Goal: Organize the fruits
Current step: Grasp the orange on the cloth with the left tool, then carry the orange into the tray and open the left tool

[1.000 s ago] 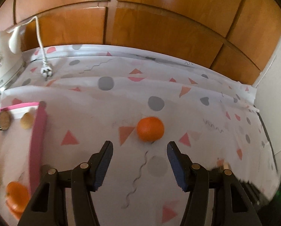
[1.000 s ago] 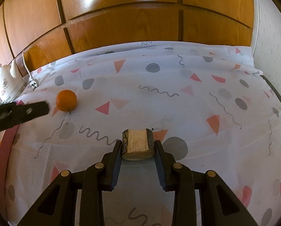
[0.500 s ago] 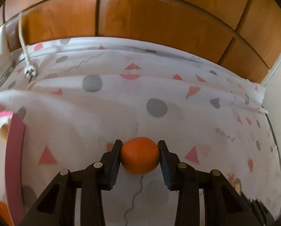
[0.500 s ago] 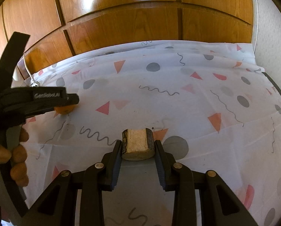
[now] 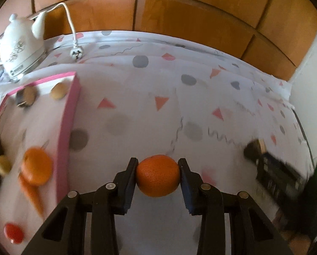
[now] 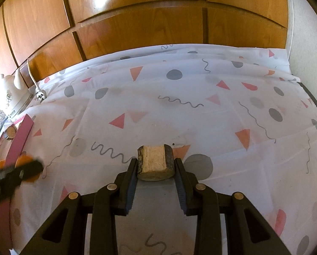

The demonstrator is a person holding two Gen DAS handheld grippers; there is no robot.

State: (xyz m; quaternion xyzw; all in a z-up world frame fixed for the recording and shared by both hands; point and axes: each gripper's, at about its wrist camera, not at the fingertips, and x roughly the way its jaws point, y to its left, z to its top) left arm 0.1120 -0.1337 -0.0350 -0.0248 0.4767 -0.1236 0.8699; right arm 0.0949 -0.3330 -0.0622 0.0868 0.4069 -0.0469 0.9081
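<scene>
My left gripper is shut on an orange tangerine and holds it above the patterned tablecloth, just right of the pink-rimmed tray. The tray holds another tangerine, a carrot, a red piece and small round brown pieces. My right gripper is shut on a short wooden log piece over the cloth. In the right wrist view the left gripper shows blurred at the far left, with the tangerine in it.
A white electric kettle with its cord and plug stands at the back left. Wooden cabinet doors run along the back. A white wall borders the right side. The tablecloth covers the table.
My left gripper closed on the tangerine, lifted it and carried it left and back toward the tray. The right gripper with the log piece has stayed put.
</scene>
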